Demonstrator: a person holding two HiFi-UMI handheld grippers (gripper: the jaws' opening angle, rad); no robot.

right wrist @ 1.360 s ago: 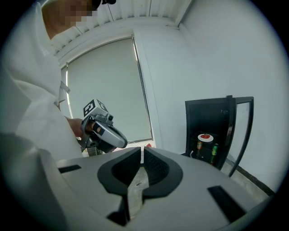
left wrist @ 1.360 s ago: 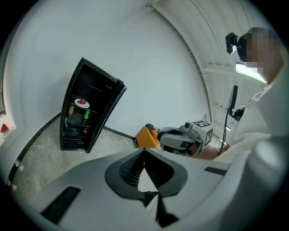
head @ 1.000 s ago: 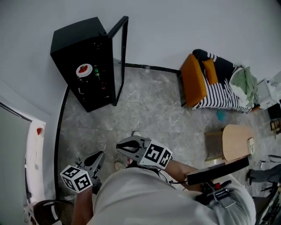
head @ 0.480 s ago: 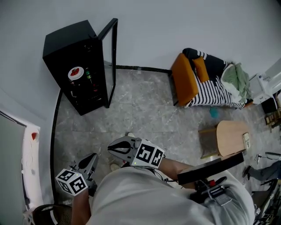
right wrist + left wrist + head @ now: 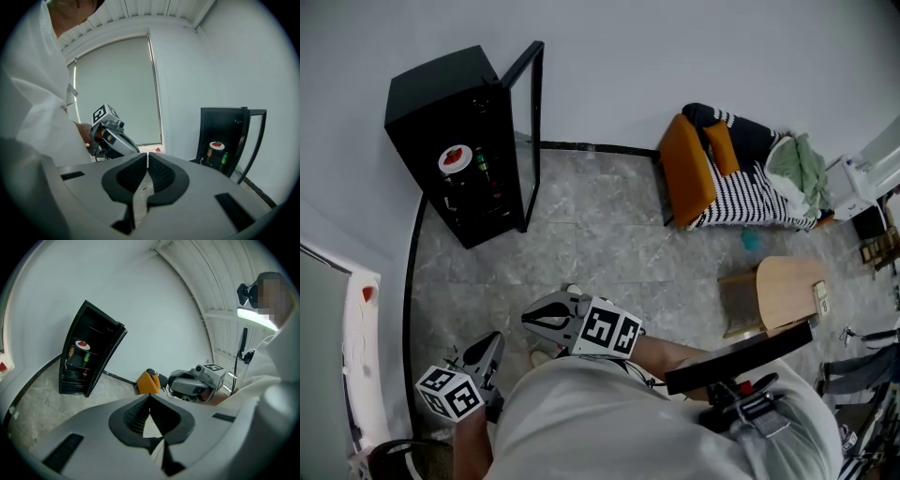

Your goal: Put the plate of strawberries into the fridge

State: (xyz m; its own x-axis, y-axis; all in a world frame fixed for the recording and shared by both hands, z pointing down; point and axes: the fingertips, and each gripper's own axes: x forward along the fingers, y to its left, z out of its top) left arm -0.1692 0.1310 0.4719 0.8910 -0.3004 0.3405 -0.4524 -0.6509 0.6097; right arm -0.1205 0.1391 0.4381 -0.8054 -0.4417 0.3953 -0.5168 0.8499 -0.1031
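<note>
The white plate of strawberries (image 5: 455, 157) sits on a shelf inside the black fridge (image 5: 441, 84), whose glass door (image 5: 528, 122) stands open. The same plate (image 5: 82, 344) shows in the left gripper view and as a small plate (image 5: 216, 146) in the right gripper view. Both grippers are held close to the person's body, far from the fridge. My left gripper (image 5: 490, 344) is shut and empty. My right gripper (image 5: 534, 319) is shut with nothing between its jaws.
Bottles (image 5: 482, 167) stand on the fridge shelves beside the plate. An orange chair (image 5: 686, 176) with striped cloth stands by the far wall, a wooden stool (image 5: 783, 292) to the right. A white counter (image 5: 358, 356) with a red item runs along the left.
The head view has shifted, so the fridge and chair sit further left in the frame. Both grippers have drifted slightly left and down, staying shut and empty.
</note>
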